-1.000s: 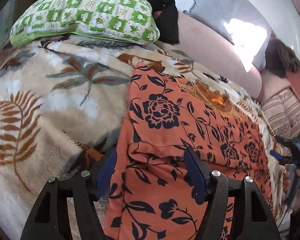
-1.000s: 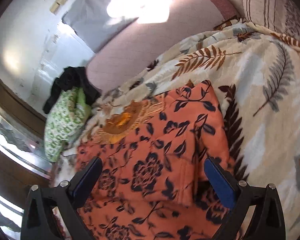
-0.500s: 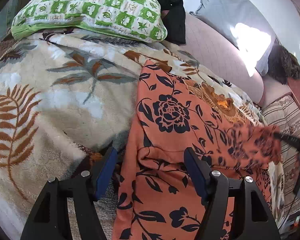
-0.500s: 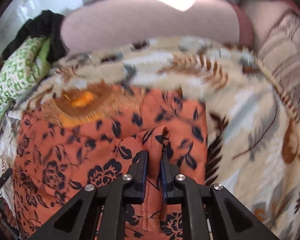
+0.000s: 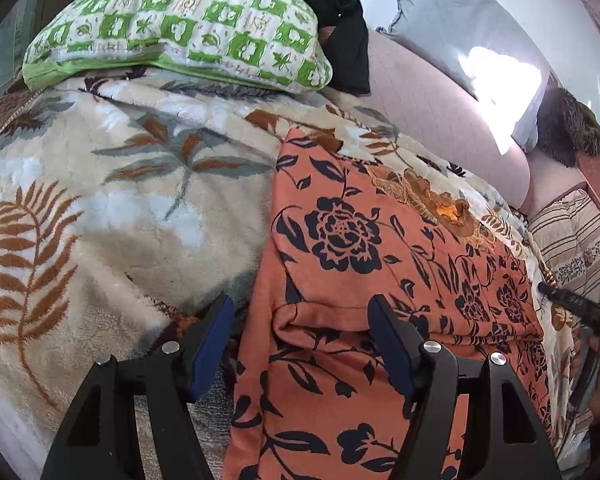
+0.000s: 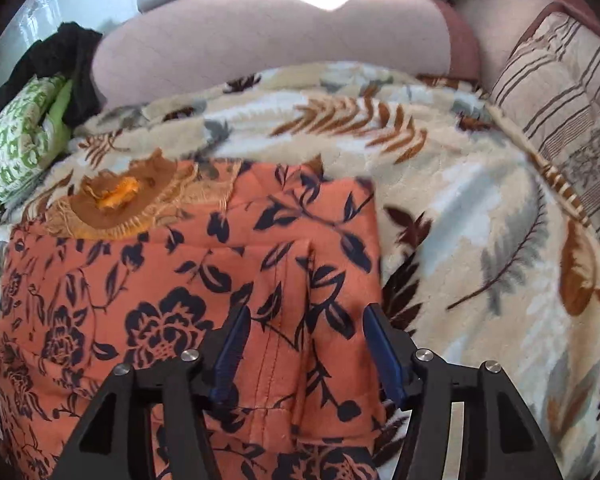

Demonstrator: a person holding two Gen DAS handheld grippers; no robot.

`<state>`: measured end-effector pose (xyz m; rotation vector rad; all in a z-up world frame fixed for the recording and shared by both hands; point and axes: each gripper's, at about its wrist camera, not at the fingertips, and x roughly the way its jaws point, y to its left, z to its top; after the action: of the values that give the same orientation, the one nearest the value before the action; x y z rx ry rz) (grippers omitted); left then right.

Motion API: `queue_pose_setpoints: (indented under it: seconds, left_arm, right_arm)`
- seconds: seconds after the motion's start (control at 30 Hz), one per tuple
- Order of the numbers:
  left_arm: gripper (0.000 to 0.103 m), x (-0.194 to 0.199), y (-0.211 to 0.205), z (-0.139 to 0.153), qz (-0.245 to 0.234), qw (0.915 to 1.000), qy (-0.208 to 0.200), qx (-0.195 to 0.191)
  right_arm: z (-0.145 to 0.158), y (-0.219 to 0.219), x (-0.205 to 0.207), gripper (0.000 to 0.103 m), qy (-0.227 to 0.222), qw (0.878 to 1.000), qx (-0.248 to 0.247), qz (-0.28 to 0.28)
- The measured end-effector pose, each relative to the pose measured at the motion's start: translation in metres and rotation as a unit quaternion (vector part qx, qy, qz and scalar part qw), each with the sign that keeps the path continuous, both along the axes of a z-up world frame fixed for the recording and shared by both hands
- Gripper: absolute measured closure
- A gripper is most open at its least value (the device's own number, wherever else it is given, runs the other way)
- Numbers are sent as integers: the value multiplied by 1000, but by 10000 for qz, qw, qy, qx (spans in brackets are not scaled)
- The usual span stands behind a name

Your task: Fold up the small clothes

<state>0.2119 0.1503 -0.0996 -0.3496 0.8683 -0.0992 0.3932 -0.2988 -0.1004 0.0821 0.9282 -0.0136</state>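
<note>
Underneath, leaf-print blanket (image 5: 112,208), orange floral garment (image 5: 360,280), left hand-held gripper (image 5: 302,336) parted, right hand-held gripper (image 6: 304,344) opening, gripping nothing.

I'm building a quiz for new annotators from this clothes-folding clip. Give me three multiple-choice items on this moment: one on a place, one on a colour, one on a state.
1. Where does the green-and-white pillow lie?
A. On the far end of the leaf-print blanket, past the garment
B. On top of the garment
C. On the floor

2. What colour is the garment being folded?
A. Plain grey
B. Orange with dark flowers
C. White with stripes

3. How does the right gripper stand?
A. Clamped flat on the blanket
B. Holding the pillow
C. Jaws apart, a sleeve fold lying between them

Answers:
1 A: it rests on the blanket behind the garment in the left wrist view.
2 B: both views show orange cloth with dark floral print.
3 C: the jaws are opening, and the pads stand clear of the fold.
</note>
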Motion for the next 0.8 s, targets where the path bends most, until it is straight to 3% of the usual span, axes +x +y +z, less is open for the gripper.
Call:
queue_pose_setpoints:
  seconds: [0.07, 0.13, 0.2, 0.23, 0.27, 0.3, 0.37, 0.47, 0.53, 0.57, 0.63, 0.67, 0.8]
  left_arm:
    - [33, 1, -2, 0, -39, 10000, 3, 88]
    - [33, 4, -4, -6, -76, 9997, 169, 144]
    - [33, 9, -4, -17, -94, 9989, 454, 109]
    - [33, 9, -4, -19, -103, 9986, 503, 110]
    - [33, 8, -4, -19, -113, 9989, 433, 156]
    - [33, 7, -4, -17, -119, 9988, 431, 216]
    - [33, 4, -4, -13, -75, 9991, 343, 238]
    - [33, 0, -2, -3, 11, 9995, 67, 295]
    - [27, 3, -2, -4, 32, 9995, 87, 309]
    - [27, 6, -2, -10, 25, 9990, 254, 359]
    - [27, 10, 0, -19, 88, 9975, 537, 453]
    - [27, 7, 2, -15, 132, 9982, 416, 423]
    - [27, -3, 15, 9, 483, 9978, -237, 395]
  right_arm:
    - [17, 3, -8, 34, -291, 9986, 436, 118]
    - [17, 5, -12, 33, -263, 9910, 1251, 408]
    - [-3, 7, -16, 30, 48, 9776, 2030, 555]
    - [-23, 8, -15, 27, 429, 9718, 2259, 524]
    - [-43, 8, -12, 27, 803, 9684, 2319, 449]
    - [-55, 6, -12, 26, 893, 9657, 2404, 404]
    - [-42, 3, -18, 27, 662, 9660, 2476, 326]
    - [-12, 10, -25, 27, 248, 9677, 2430, 628]
    - [-8, 7, -29, 24, 70, 9658, 2523, 600]
    - [-14, 4, -30, 18, 110, 9647, 2585, 492]
    - [-51, -4, -22, 16, 774, 9630, 2576, 156]
    - [-53, -5, -22, 16, 697, 9608, 2679, 150]
    - [-14, 4, -31, 16, 123, 9611, 2724, 436]
